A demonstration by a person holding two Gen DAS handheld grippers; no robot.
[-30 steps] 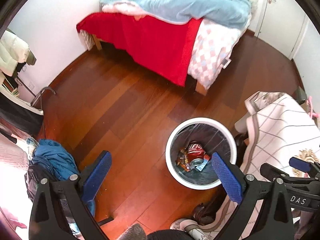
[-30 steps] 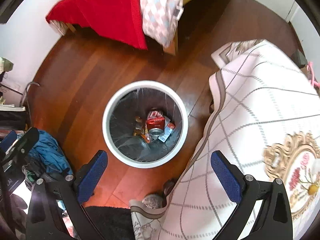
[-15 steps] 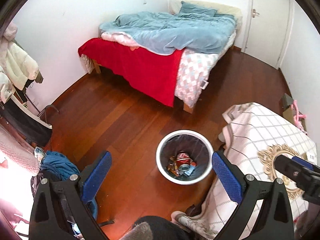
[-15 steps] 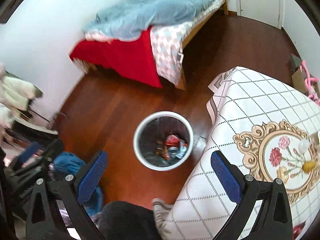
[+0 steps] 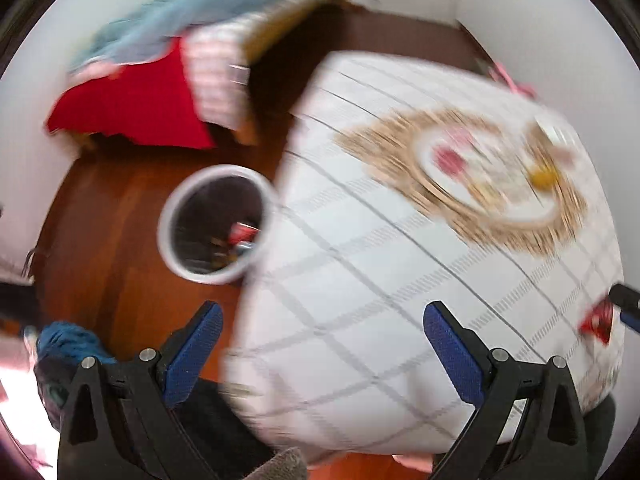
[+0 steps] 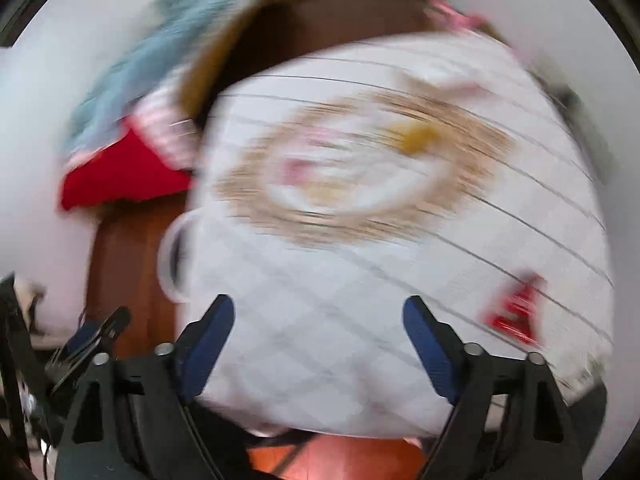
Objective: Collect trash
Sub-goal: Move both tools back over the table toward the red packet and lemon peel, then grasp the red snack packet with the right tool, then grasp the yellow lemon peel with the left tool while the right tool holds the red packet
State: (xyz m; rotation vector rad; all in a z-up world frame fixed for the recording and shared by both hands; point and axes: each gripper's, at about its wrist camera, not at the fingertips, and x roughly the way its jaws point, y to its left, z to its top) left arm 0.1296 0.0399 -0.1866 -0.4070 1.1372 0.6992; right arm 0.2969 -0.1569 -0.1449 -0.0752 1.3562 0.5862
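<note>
Bin (image 5: 216, 224) now left, trash (image 5: 240, 236) inside

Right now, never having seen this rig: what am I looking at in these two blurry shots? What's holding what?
There is no robot: a person carries a handheld two-finger gripper in each hand, each with a fisheye camera looking along its fingers. One picture is from the left gripper, the other from the right gripper. The blue-padded jaws of both stand wide apart and hold nothing. Both views are smeared by motion. Below them is a table under a white checked tablecloth with a gold floral print; a small red item, too blurred to identify, lies on it. Beside the table, on the wooden floor, stands a white trash bin with rubbish inside.
</note>
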